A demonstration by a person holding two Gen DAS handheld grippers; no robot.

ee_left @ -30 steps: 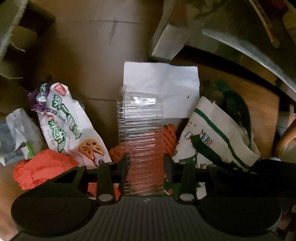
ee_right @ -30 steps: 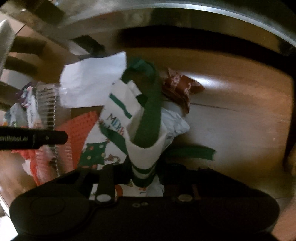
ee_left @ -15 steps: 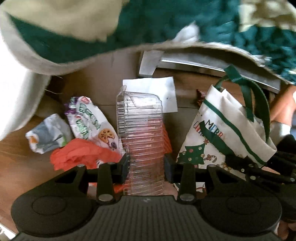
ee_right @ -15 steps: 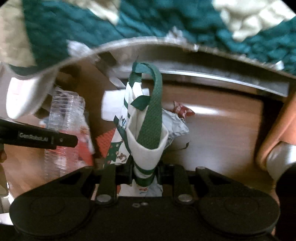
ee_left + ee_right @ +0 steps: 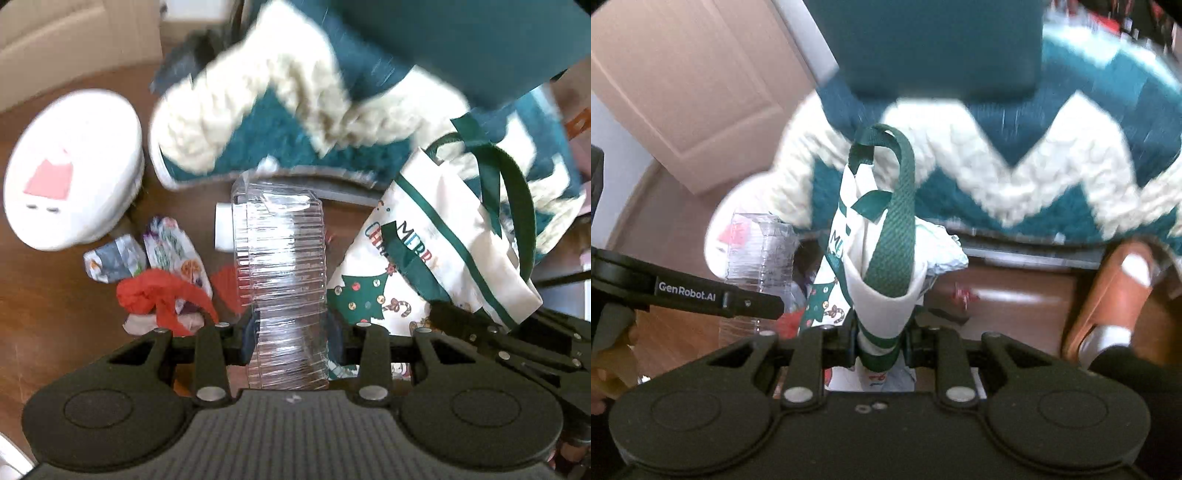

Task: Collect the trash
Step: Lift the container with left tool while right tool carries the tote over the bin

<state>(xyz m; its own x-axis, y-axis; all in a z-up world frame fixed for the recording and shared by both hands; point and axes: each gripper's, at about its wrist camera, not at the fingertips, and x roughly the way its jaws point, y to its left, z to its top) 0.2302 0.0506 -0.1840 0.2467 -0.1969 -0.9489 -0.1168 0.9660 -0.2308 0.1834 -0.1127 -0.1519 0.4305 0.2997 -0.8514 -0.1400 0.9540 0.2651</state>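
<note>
Left gripper (image 5: 291, 338) has its fingers clamped on a clear ribbed plastic container (image 5: 282, 280), one pad on each side of its lower part, container standing tall between them and up off the floor (image 5: 55, 302). Right gripper (image 5: 882, 341) is pinched narrow on the gathered top of a white Christmas tote bag (image 5: 417, 266), green handle strap (image 5: 892, 236) looping up in front of the cam. The bag hangs just beside the container, to its right in the left cam, printed tree and "MERRY" lettering facing us.

Down on the wood floor, left of the container: a crumpled red plastic scrap (image 5: 159, 295), a snack wrapper w/ green lettering (image 5: 173, 254) touching it, and a small grey-white crumpled packet (image 5: 110, 258) just beside that. A bit of white paper (image 5: 222, 229) peeks out behind the container. A small red wrapper (image 5: 964, 295) lies apart on the floor in the right cam, w/ crumpled silver foil (image 5: 942, 247) behind the bag.

A white round device w/ a pink patch (image 5: 74, 170) sits at left, near the edge of a teal-and-cream shaggy rug (image 5: 280, 122). Rug is blurred. Person's brown shoe (image 5: 1115, 291) at right, near the rug's edge. Left gripper's black arm reads "GenRobot.AI" in the right cam.
</note>
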